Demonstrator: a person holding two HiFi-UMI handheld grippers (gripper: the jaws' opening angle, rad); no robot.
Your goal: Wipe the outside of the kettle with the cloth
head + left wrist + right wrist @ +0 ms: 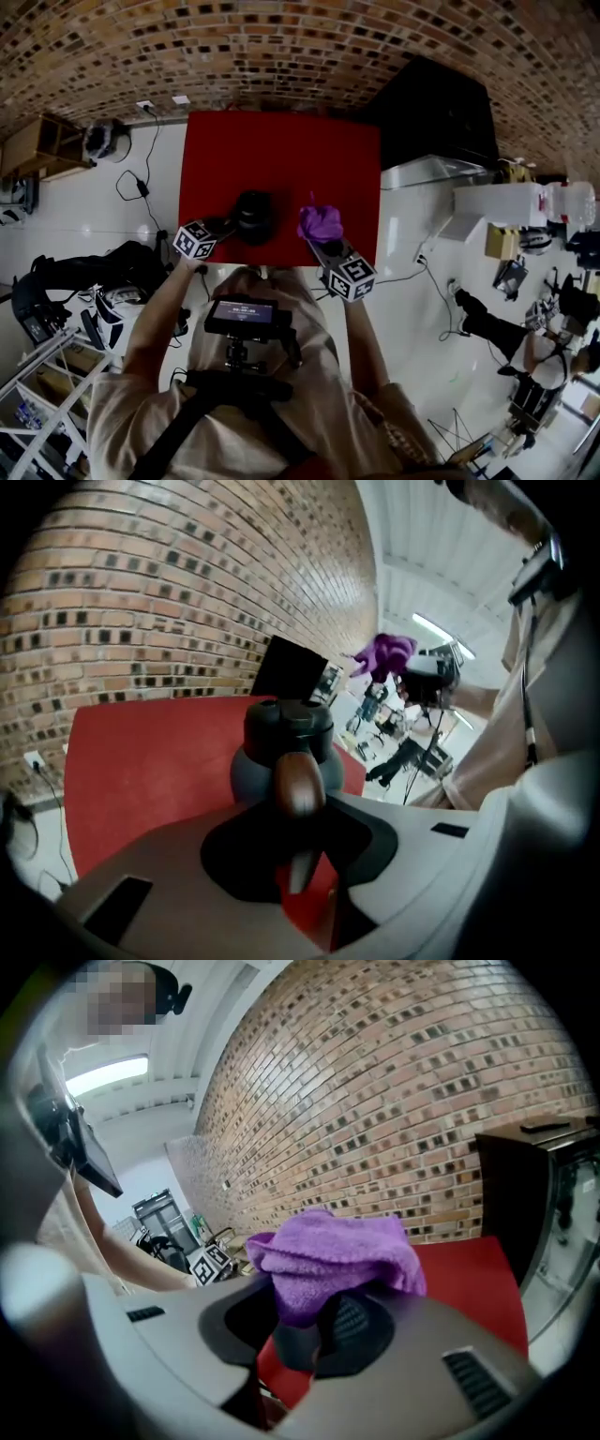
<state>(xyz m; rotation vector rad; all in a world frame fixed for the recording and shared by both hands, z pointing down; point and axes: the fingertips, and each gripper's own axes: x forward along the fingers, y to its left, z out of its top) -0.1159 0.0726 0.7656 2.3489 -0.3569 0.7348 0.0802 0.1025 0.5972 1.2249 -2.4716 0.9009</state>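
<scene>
A dark kettle (254,215) with a black lid stands near the front edge of the red table (281,150). My left gripper (223,228) reaches it from the left. In the left gripper view the kettle (281,738) is straight ahead, and its brown wooden handle (300,785) is pinched between the jaws of my left gripper (302,860). My right gripper (324,246) is to the kettle's right, shut on a bunched purple cloth (321,223). In the right gripper view the cloth (328,1260) bulges above the jaws of my right gripper (314,1335). Cloth and kettle are apart.
A black cabinet (436,117) stands against the brick wall at the table's back right. Cables (136,183) and dark bags (94,272) lie on the white floor to the left. Equipment clutters the floor on the right (525,253).
</scene>
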